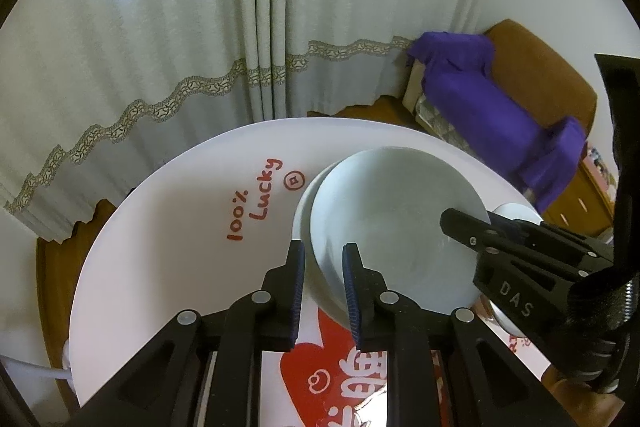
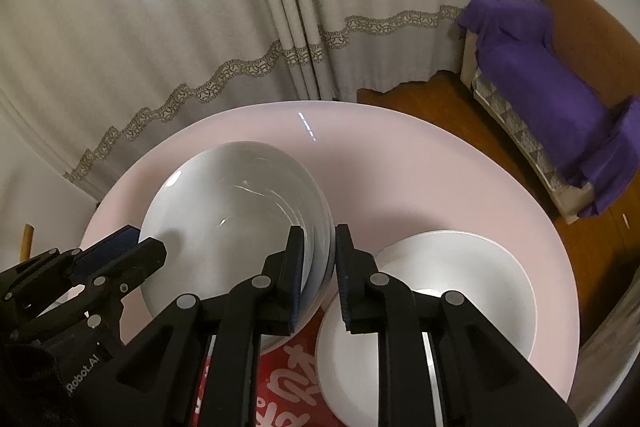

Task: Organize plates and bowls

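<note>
We have the left hand-held gripper (image 1: 324, 259) straddling the near-left rim of the stacked white bowls (image 1: 396, 223), its blue-padded fingers narrowed on that rim, so we read it as grasping the stack. The bowls sit on the round white bench (image 1: 160, 227), toward its right half in the left wrist view, beside red writing that reads "100% Lucky" (image 1: 256, 199); nearer us lies a red heart graphic (image 1: 316, 359) with white characters we cannot read.

Across the stack, the right hand-held gripper (image 2: 318, 255) straddles the opposite rim of the same bowls (image 2: 236, 223), its fingers close on either side of the layered edges, so it too looks clenched on them. Its body carries "DAS" (image 1: 516, 299); the left one reads "Robot.AI" (image 2: 82, 375).

Right of the bowls, just beside them, rests a stack of white plates (image 2: 460, 279), nearer the right hand. We judge the coming move turns on this: the bowls lie between both grippers, held from two sides, and must travel level.
</note>
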A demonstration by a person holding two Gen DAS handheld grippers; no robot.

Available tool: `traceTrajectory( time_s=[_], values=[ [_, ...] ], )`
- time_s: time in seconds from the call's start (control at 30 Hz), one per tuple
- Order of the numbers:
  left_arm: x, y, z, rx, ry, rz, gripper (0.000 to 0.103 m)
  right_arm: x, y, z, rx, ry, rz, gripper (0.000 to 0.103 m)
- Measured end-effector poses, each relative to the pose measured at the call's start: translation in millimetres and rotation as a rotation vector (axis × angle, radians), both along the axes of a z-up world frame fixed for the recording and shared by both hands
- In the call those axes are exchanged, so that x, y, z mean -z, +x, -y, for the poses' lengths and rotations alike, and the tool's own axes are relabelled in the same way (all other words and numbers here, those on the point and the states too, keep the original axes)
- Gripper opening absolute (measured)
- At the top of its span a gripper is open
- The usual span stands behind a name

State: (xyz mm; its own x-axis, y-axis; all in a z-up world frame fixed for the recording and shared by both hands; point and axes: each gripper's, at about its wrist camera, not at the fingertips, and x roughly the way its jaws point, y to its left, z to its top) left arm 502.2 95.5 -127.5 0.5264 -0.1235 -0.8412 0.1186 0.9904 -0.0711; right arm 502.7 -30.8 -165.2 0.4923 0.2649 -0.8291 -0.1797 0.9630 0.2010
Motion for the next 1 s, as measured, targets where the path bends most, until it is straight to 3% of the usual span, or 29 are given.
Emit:
traceTrajectory(
  time_s=[0.27,0.33,0.4,0.47,0.63,0.73,1.0],
  values=[
    [-17,-24,0,-0.034,-0.003,0.025,0.016,-12,-16,8,-0.005,0.067,0.005,0.032],
    [-23,-37,1,-0.041,-0.006,0.042,0.017,-16,-24,9,-0.008,0.066,0.003,0.043],
    [-30,-52,0,-0.046,-0.01,0.057,0.018,-22,-35,10,-0.023,0.076,0.014,0.043],
    [-38,-68,2,-0.052,-0.007,0.075,0.022,-27,-45,11,-0.031,0.074,0.022,0.043],
    [-58,-119,11,-0.058,-0.004,0.152,0.055,-47,-76,25,-0.041,0.093,0.057,0.045],
    [-64,-151,22,-0.061,-0.004,0.189,0.066,-59,-95,36,-0.042,0.089,0.083,0.053],
    [-64,-205,59,-0.058,-0.011,0.2,0.076,-71,-116,79,-0.008,0.098,0.11,0.054]
  ],
)
